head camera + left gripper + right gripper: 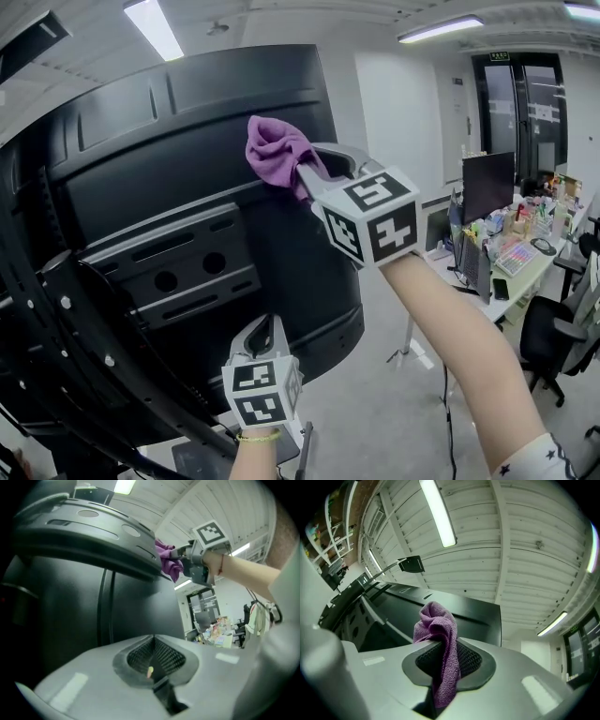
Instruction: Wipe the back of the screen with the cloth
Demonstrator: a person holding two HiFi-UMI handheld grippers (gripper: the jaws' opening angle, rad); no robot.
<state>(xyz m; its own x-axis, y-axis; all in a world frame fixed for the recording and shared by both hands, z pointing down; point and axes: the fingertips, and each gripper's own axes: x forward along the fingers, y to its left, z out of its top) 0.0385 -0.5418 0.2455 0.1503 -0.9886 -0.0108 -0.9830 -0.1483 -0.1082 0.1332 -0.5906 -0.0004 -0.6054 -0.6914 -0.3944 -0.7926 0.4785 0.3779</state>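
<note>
— Jaws on the right gripper (pixel 443 656)?
— Clamping the purple cloth (pixel 272 150), holding it against the upper back of the screen (pixel 169 197), forearm reaching up.
— And the left gripper (pixel 263 336)?
— Jaws together, gripping nothing, hovering low beside the screen's bottom edge, pointing upward.

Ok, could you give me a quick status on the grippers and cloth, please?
Right gripper shut on purple cloth, at screen's upper back. Left gripper shut, empty, below. Cables at far left, clear of cloth.
</note>
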